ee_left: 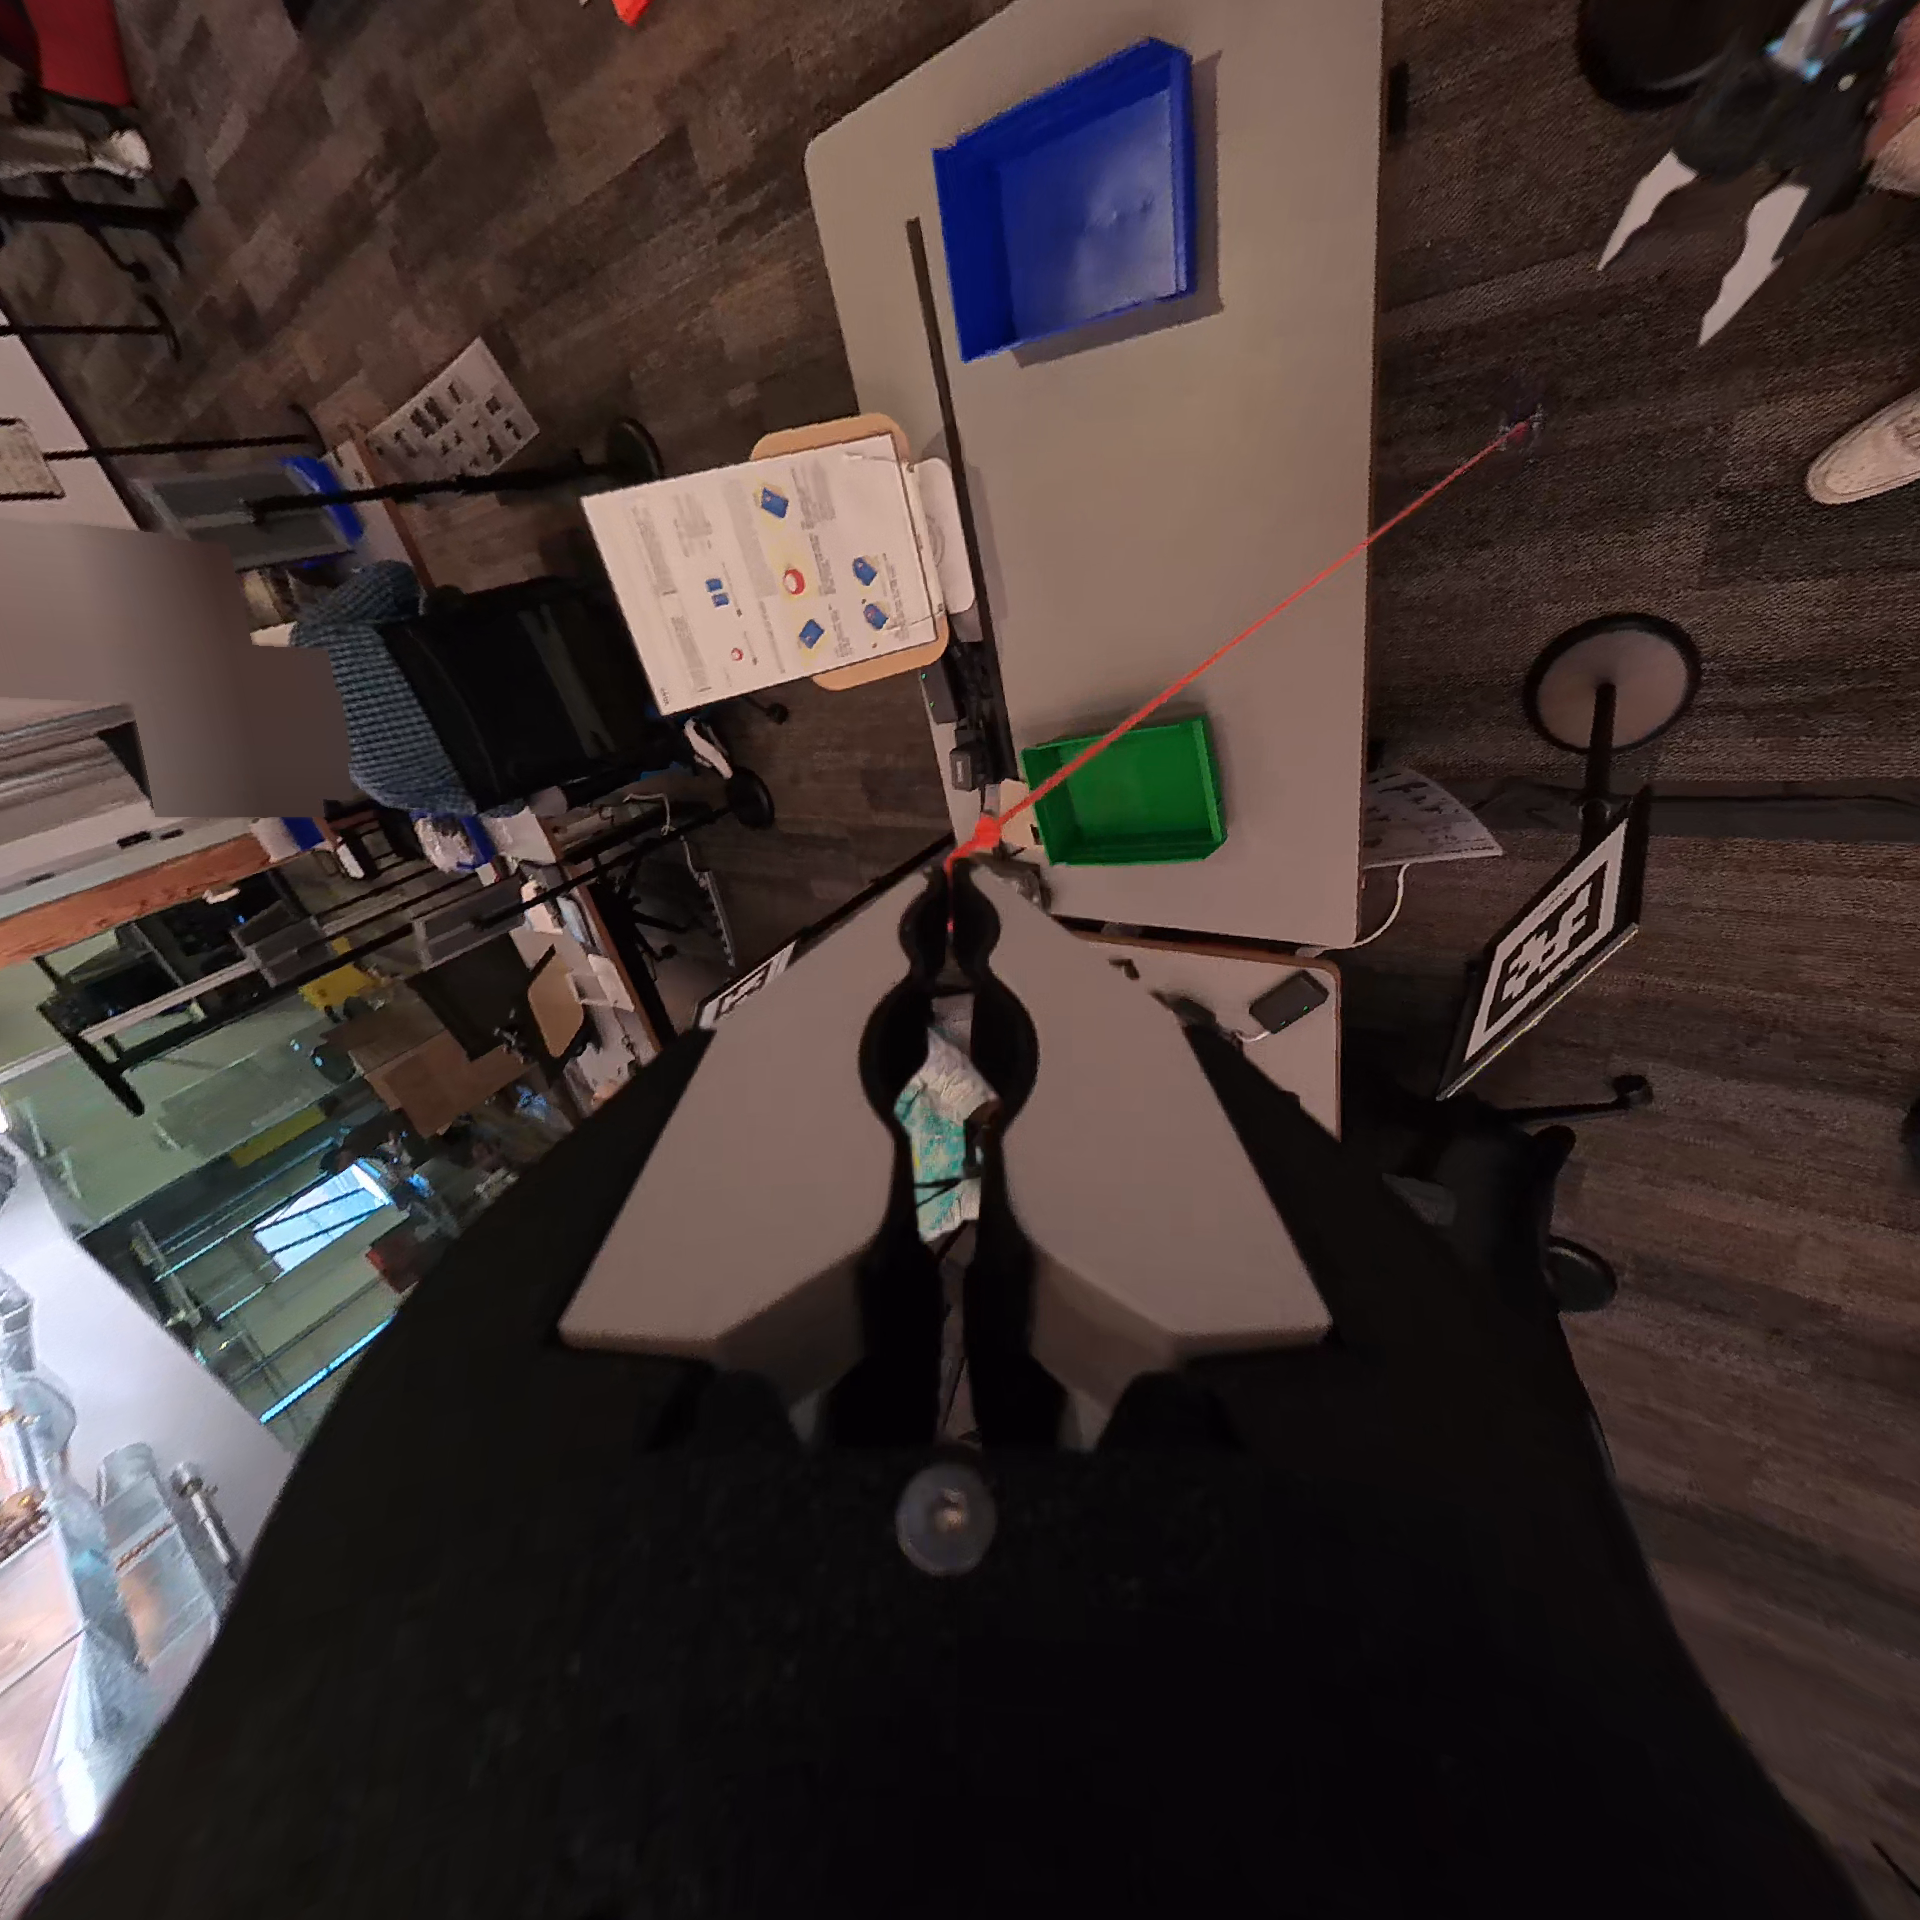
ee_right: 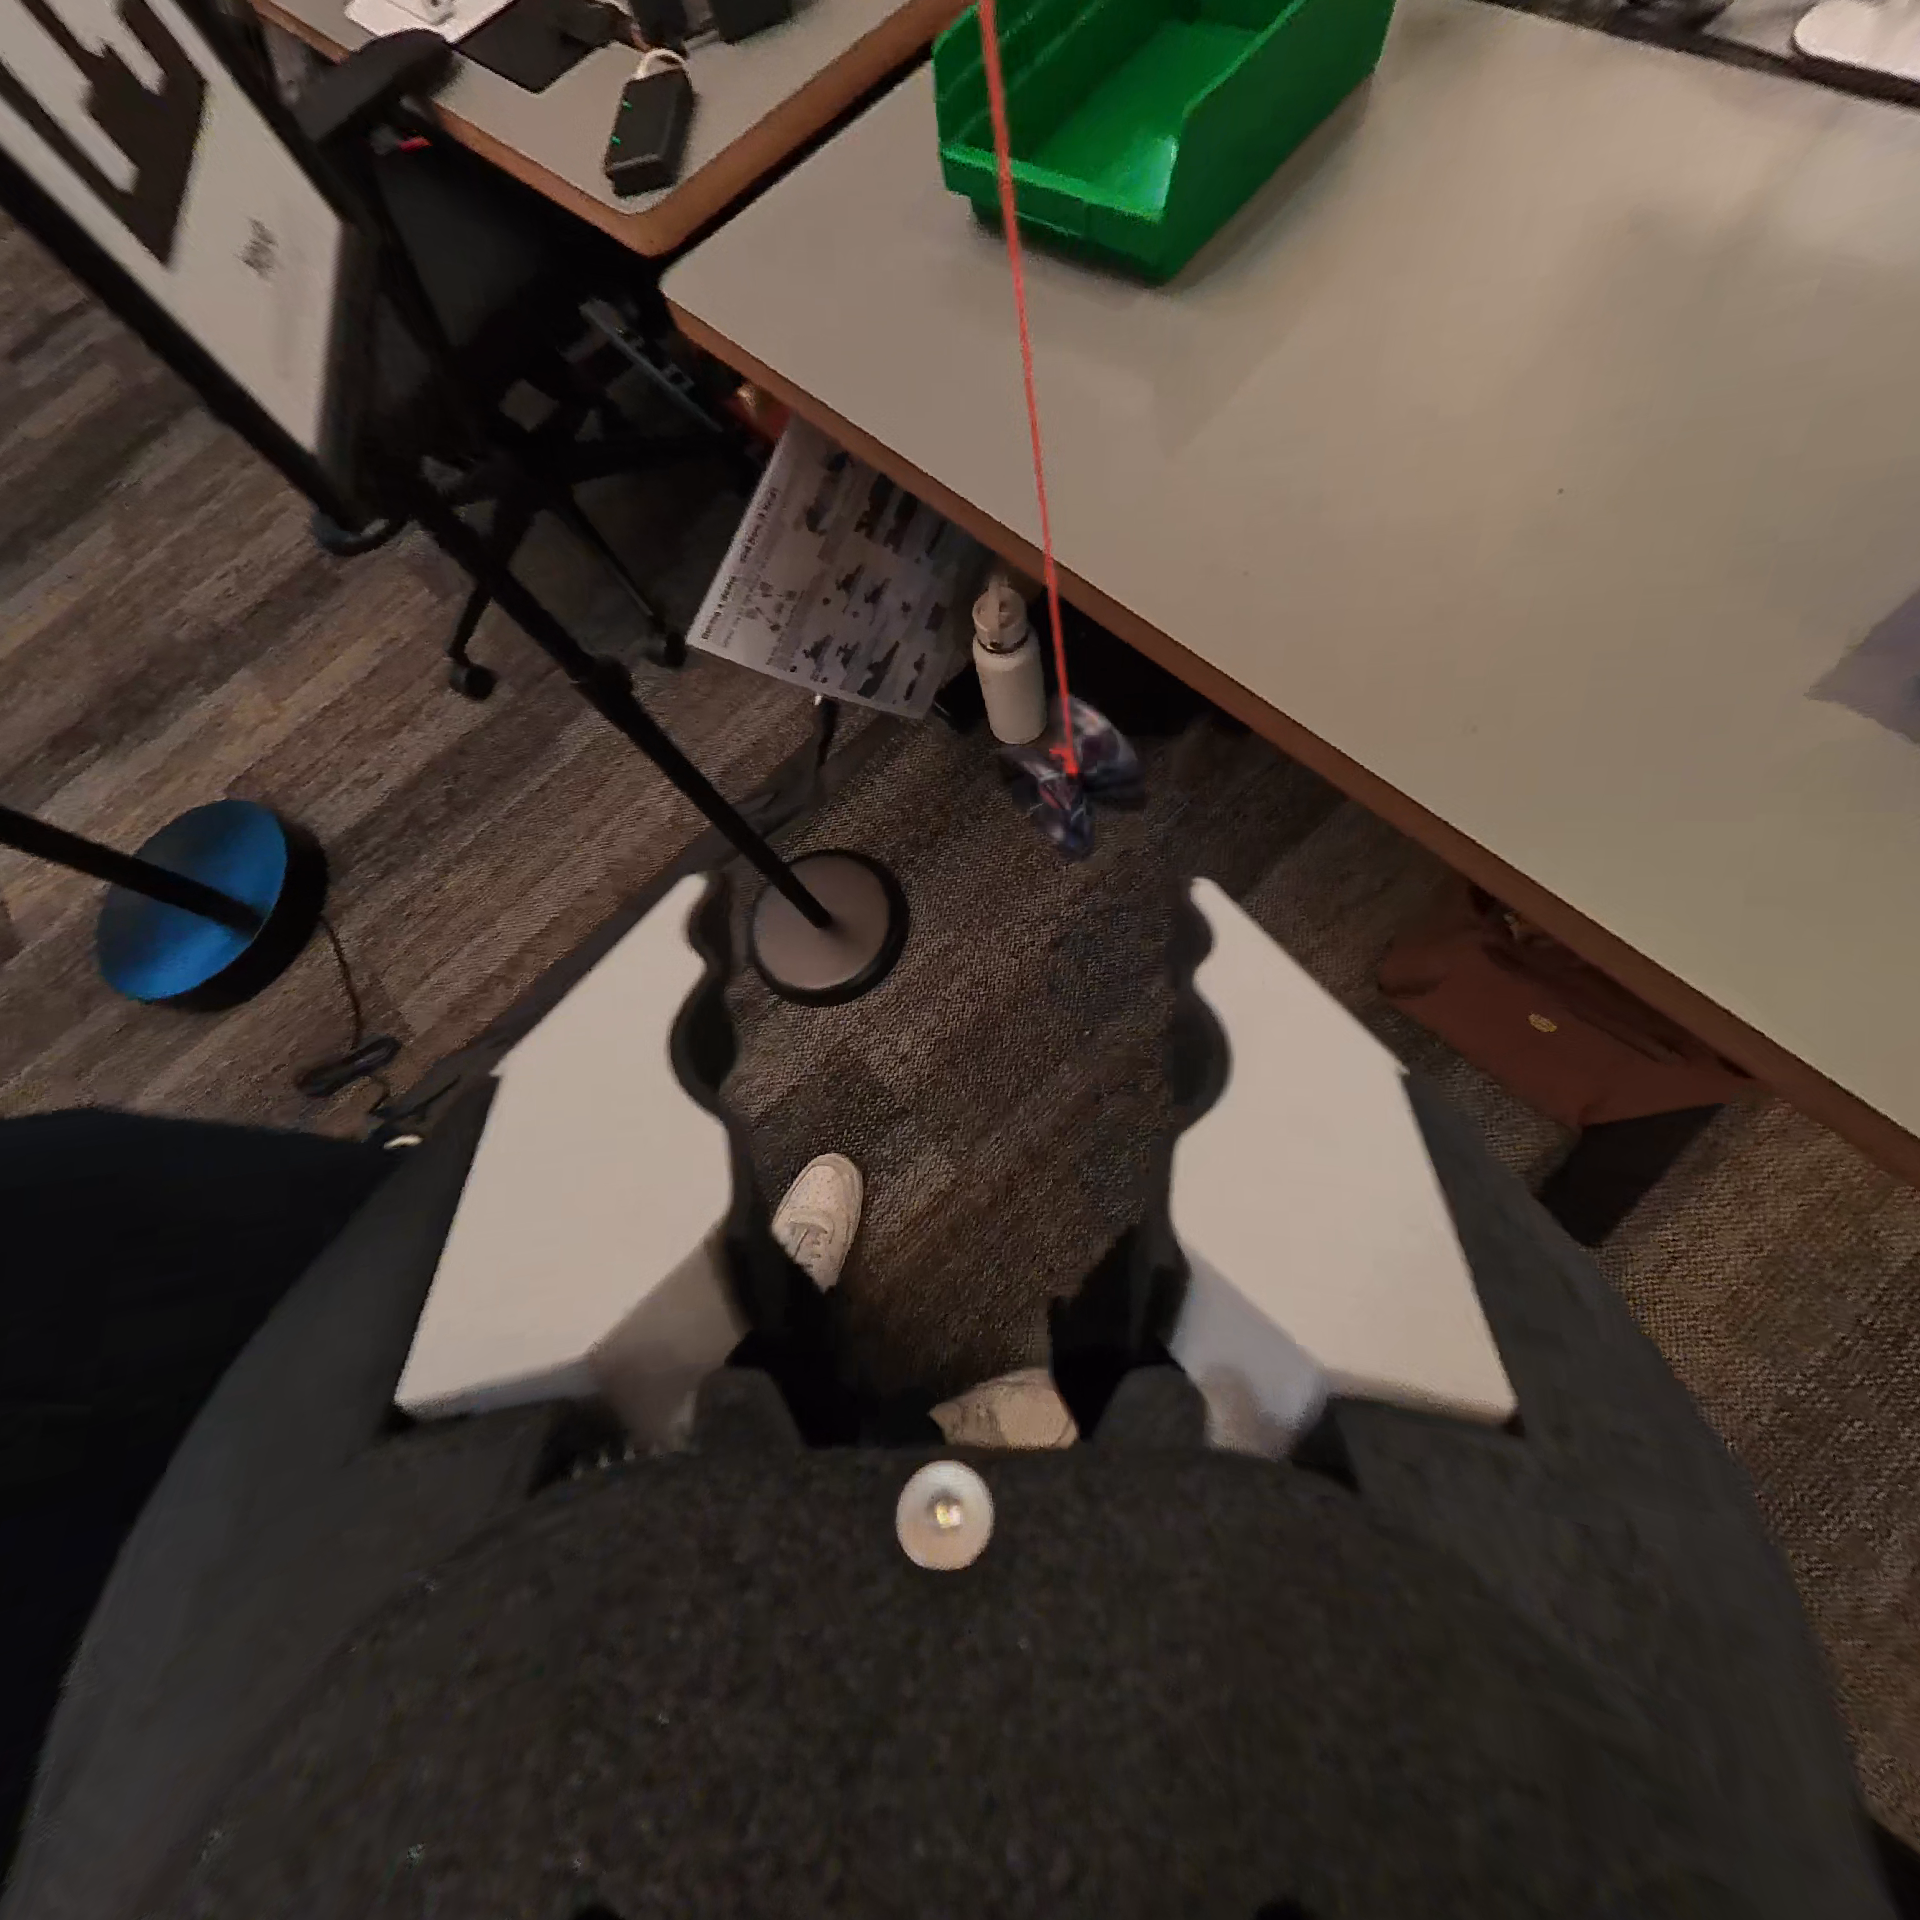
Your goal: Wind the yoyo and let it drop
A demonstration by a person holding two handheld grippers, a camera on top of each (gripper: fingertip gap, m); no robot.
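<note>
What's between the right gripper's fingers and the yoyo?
Right wrist view: only bare carpet lies between the open right gripper and the yoyo hanging on its red string.

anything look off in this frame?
Nothing damaged or spilled. The dark blue patterned yoyo hangs blurred at the end of the thin red string pinched by the shut left gripper; the right gripper is open, empty.

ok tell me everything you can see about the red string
The red string is thin and pulled straight. Its upper end, with a small knot, is pinched between the tips of the shut left gripper. From there it runs down past the green bin and the table edge to the blurred blue patterned yoyo, which hangs near the carpet. The open right gripper is apart from it.
</note>
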